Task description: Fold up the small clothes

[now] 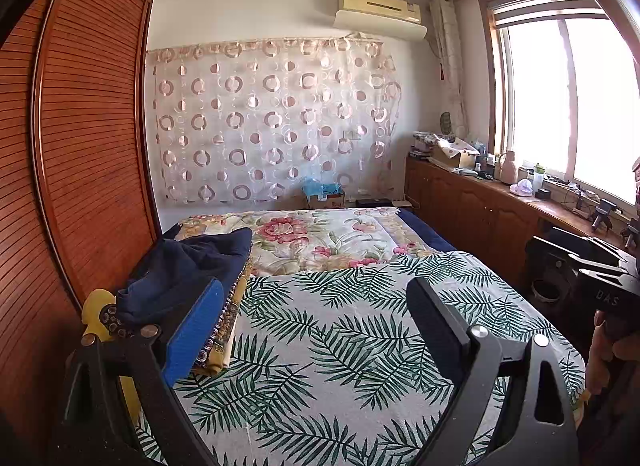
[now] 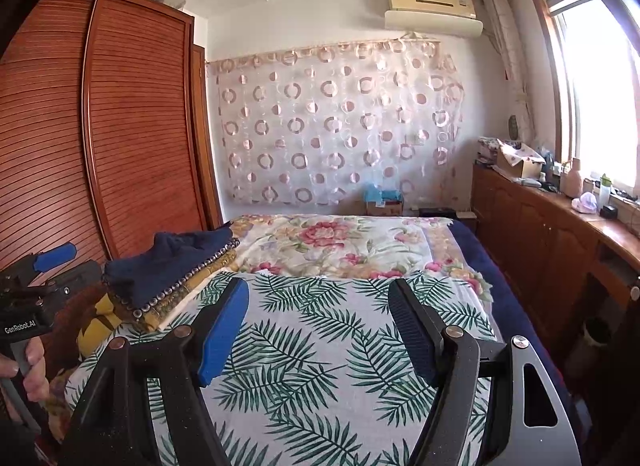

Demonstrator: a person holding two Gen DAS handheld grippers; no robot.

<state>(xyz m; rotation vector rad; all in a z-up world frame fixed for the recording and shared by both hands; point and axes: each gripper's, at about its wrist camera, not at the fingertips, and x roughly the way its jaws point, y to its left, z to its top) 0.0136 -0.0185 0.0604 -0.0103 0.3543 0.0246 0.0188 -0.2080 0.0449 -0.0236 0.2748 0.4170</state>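
Left gripper (image 1: 316, 330): jaws apart, nothing between them, hovering over the palm-leaf sheet (image 1: 360, 338).
Right gripper (image 2: 320, 330): jaws apart too, empty, above the same sheet.
Clothes: a stack (image 2: 172, 286) at the bed's left edge, a navy garment (image 1: 188, 270) on top, patterned yellow cloth (image 2: 192, 298) beneath it.
Working area: the middle of the sheet is bare; a floral quilt (image 1: 320, 238) lies toward the far edge.
Risk, grabbing: the navy piece lies rumpled, so a pinch could catch the layer underneath and drag the whole stack.
Risk, edge: the stack sits near the bed's left edge; a sideways tug might tip pieces off toward the wardrobe (image 2: 120, 125).
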